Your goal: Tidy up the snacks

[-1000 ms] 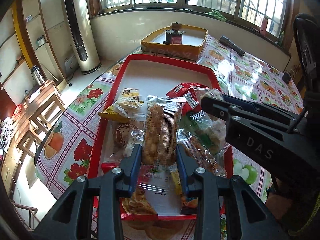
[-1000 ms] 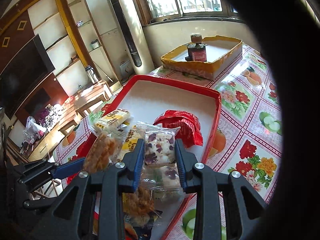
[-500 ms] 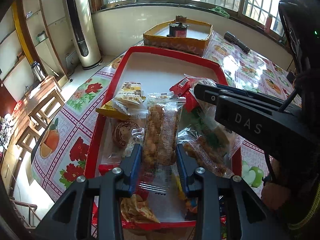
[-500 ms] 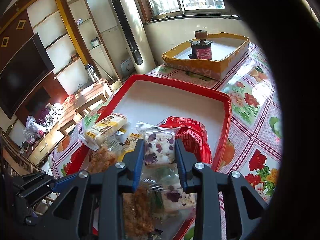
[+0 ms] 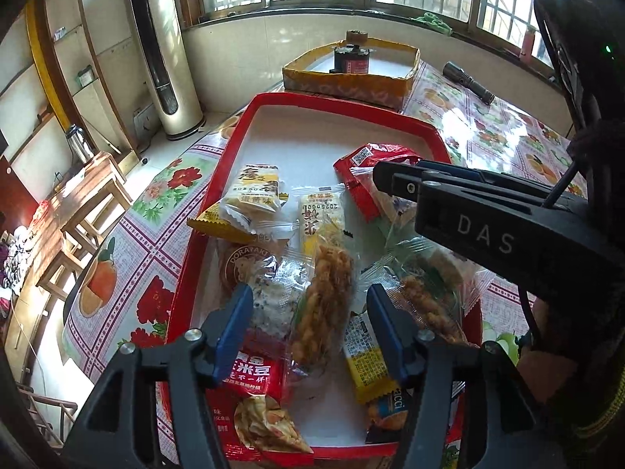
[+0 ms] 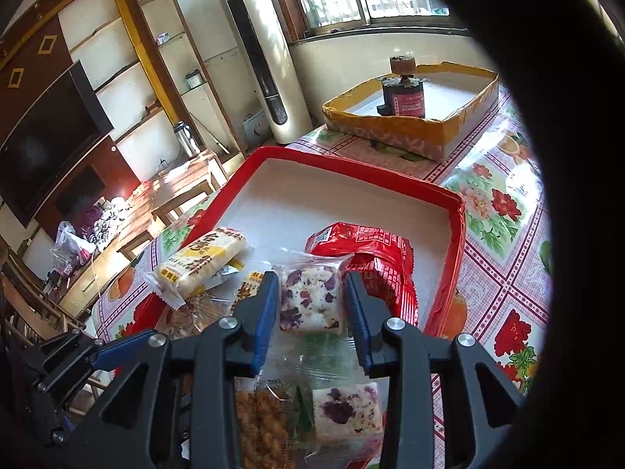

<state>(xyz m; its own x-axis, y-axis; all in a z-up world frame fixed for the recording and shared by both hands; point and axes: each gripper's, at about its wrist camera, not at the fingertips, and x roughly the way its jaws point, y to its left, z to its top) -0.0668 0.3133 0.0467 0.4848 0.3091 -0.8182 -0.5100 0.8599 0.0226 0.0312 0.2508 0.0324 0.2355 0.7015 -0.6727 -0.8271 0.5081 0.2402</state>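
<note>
Left wrist view: I am holding the left gripper [image 5: 306, 322] over the near end of the red rectangular plastic tray [image 5: 195, 246] on the flower-print tablecloth [image 5: 129, 262]. Its jaws have just been opening and are standing wide, clear of the clear-wrapped fried twist snack [image 5: 322, 305] that is lying between them on the tray. Left of it a yellow-and-white wrapped cake [image 5: 254, 195] is resting on other packets; right of it a red foil packet [image 5: 371, 164] is lying partly under the right gripper [image 5: 384, 179], which is reaching in from the right.

Right wrist view: I am keeping the right gripper [image 6: 312, 308] low over the same tray. Its jaws have just been opening a little; the clear packet of white cake with purple petals [image 6: 310, 299] is sitting between them, and I cannot tell whether the pads are pressing it. Beyond the tray, a yellow cardboard box lid [image 6: 390, 131] is holding a dark red-labelled jar [image 6: 404, 97].
</note>
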